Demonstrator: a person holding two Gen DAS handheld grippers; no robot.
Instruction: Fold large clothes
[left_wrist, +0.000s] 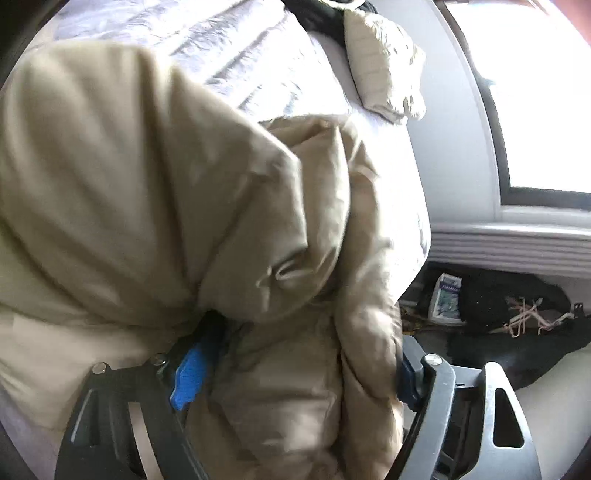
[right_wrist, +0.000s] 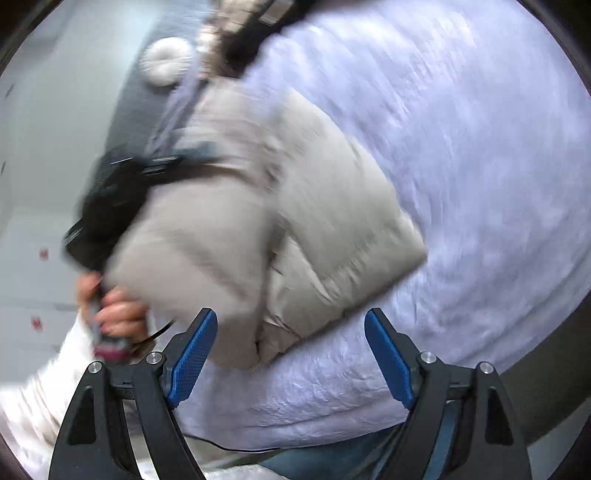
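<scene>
Seen through my left gripper (left_wrist: 295, 373), the beige puffer jacket (left_wrist: 159, 206) fills nearly everything ahead of the fingers. The left finger's blue pad (left_wrist: 188, 373) is half buried under a bulging fold that hangs over it, and a thick roll of the jacket runs down the gap between the two fingers toward the camera. The right finger's pad (left_wrist: 408, 376) sits against the far edge of that roll. The jaws stand wide, with fabric between them; I cannot tell whether the pads press on it. Beyond the jacket, past the fingertips, lies the pale lilac bedspread (left_wrist: 236, 48), with a cream pillow (left_wrist: 384, 62) further up and to the right. To the right of the right finger are a window (left_wrist: 546, 96) and a dark heap on the floor (left_wrist: 509, 306).

Through my right gripper (right_wrist: 291, 354), the picture is blurred. To the left of the left finger a hand (right_wrist: 114, 314) holds the other gripper's handle, its black body (right_wrist: 110, 206) pushed against the jacket's left side. The jacket (right_wrist: 295, 221) lies bunched on the bedspread (right_wrist: 461, 147) straight ahead of the fingers, its near edge coming down just inside the left blue pad (right_wrist: 192, 358) without clearly touching it. The right pad (right_wrist: 389, 354) stands apart from the jacket, over bare bedspread. These jaws are spread wide and hold nothing.
</scene>
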